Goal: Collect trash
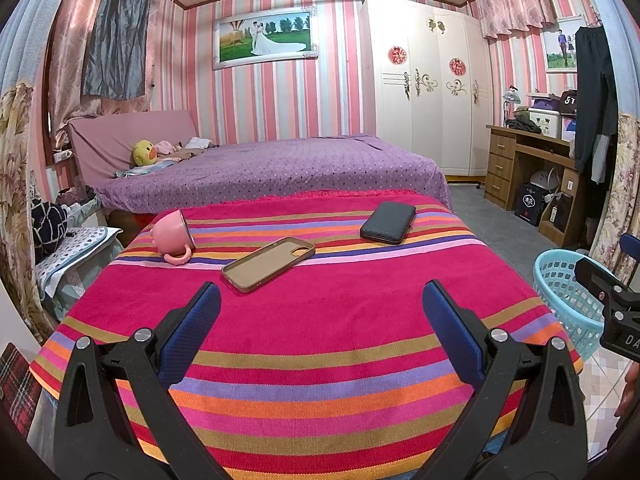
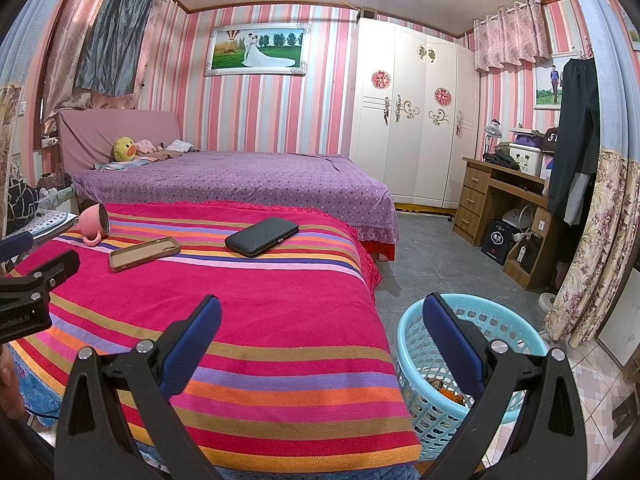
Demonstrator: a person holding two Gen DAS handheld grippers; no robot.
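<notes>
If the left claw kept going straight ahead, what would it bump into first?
Probably the tan phone case. The open left claw hovers above the striped cloth, and the case lies just ahead, slightly left of centre. Depth is hard to judge, so it might pass over it.

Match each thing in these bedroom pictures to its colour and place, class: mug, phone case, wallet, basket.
1 mug
2 phone case
3 wallet
4 basket

A pale blue, on the floor beside the striped cloth
B pink, lying on its side
C dark, at the far side of the cloth
D tan, lying flat between mug and wallet

Pairs: 1-B, 2-D, 3-C, 4-A
</notes>
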